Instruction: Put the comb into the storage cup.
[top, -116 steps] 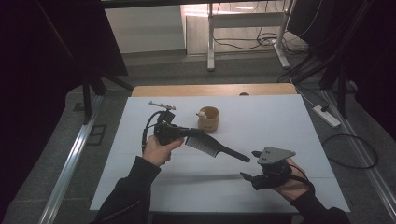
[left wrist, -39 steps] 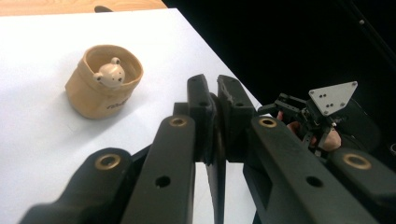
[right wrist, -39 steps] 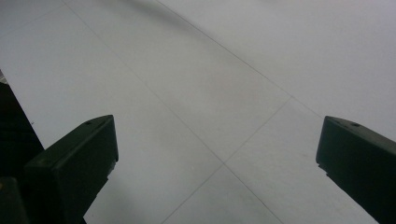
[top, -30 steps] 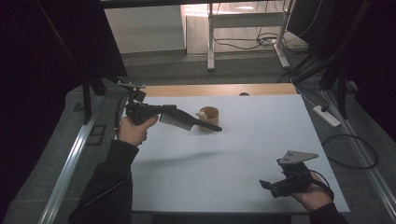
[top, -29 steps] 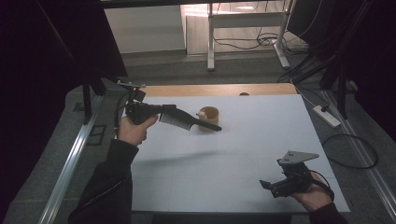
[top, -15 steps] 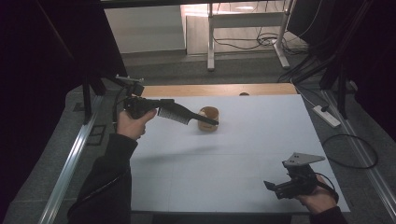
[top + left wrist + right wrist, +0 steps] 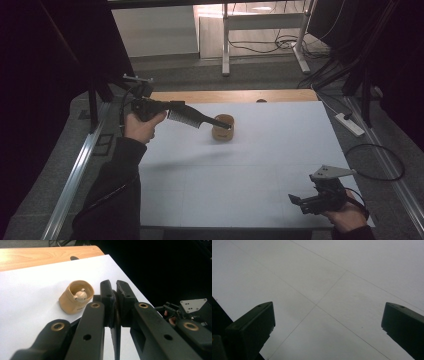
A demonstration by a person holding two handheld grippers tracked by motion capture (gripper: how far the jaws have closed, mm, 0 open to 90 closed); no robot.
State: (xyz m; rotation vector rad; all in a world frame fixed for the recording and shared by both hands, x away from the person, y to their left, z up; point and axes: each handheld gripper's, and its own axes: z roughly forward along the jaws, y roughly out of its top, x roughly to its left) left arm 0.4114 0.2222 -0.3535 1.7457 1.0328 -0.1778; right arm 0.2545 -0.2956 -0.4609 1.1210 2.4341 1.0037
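The left gripper (image 7: 172, 107) is clamped on a black comb (image 7: 197, 119), whose tip sits over the tan cup (image 7: 223, 127) on the white worktop (image 7: 270, 150). The right gripper (image 7: 296, 200), well apart from the cup, stands open and empty.

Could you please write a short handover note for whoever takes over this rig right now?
Left claw: shut on the black comb, held up in the air at the far left of the table, the comb's handle end reaching over the tan cup.
Right claw: open, holding nothing, low over the white sheet at the near right corner.
Tan cup: upright on the sheet, far left of centre, with a small bear figure inside.
Done: comb picked up.
Left: probably lower the comb into the cup and release; the end is not yet inside.
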